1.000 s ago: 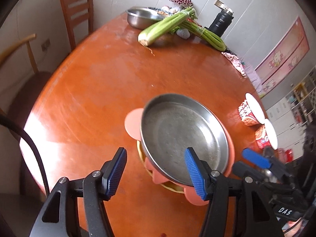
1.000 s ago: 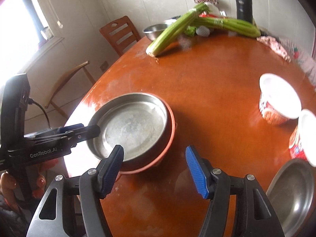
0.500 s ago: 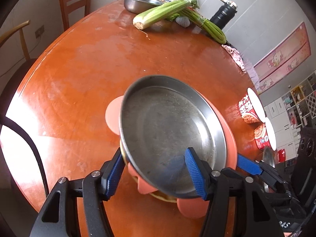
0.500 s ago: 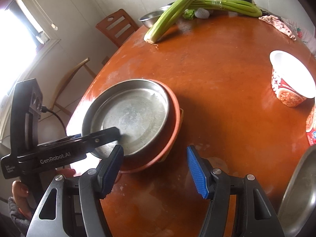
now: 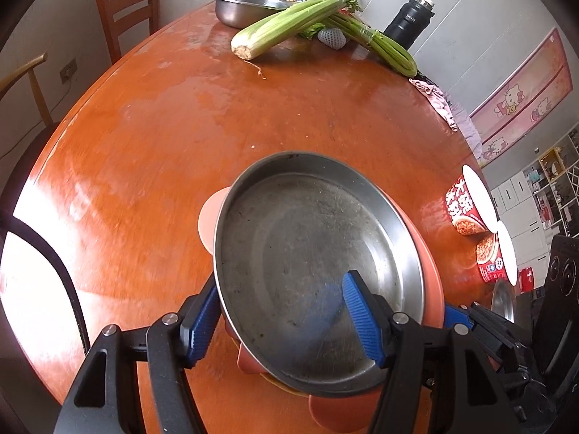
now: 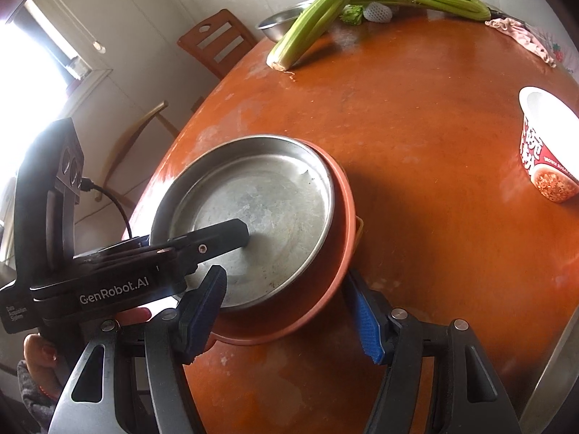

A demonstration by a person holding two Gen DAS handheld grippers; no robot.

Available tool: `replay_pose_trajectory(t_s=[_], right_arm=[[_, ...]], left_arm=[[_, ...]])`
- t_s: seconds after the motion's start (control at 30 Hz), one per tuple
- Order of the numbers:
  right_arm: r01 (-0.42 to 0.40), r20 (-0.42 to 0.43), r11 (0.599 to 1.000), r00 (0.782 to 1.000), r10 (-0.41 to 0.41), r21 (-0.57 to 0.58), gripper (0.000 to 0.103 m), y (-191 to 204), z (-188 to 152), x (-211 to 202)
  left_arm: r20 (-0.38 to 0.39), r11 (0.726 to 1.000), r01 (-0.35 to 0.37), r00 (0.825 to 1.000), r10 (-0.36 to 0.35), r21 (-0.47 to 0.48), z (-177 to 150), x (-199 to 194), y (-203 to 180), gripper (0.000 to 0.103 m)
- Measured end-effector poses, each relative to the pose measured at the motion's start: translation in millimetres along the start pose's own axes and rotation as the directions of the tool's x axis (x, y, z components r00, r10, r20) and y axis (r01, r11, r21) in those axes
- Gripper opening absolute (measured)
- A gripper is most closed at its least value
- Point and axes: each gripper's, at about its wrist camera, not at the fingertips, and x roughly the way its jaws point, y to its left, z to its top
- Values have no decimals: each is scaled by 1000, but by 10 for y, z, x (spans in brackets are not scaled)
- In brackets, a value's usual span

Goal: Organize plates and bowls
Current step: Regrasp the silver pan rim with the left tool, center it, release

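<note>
A round steel plate [image 5: 307, 264] sits on top of an orange plate [image 5: 427, 275], with a pink plate [image 5: 208, 217] and a yellow rim under them. My left gripper [image 5: 286, 322] is open and straddles the steel plate's near rim, one finger inside the plate, one outside. In the right wrist view the same stack shows, steel plate [image 6: 260, 199] on orange plate [image 6: 325, 289]. My right gripper [image 6: 289, 318] is open around the orange plate's near edge. The left gripper's finger [image 6: 217, 233] lies over the steel plate.
The round orange table [image 5: 163, 144] holds celery bunches [image 5: 289, 21], a steel bowl [image 5: 239, 7], a black flask [image 5: 409, 21], a pink cloth [image 5: 438, 97] and two instant-noodle cups [image 5: 466, 206]. Another steel dish [image 6: 553, 372] lies at the right. Wooden chairs [image 5: 126, 11] stand behind.
Both grippers have moved in toward the stack. The left one now straddles the steel plate's rim, and the right one has closed in on the orange plate's edge.
</note>
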Motion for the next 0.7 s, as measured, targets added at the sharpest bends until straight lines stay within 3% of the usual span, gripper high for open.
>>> replay_pose_trajectory(t_s=[0.7], right_arm=[[28, 26, 998, 999, -29, 57, 69, -370, 152, -76]], left_arm=[[-7, 999, -4, 1000, 5, 47, 310, 266, -293, 68]])
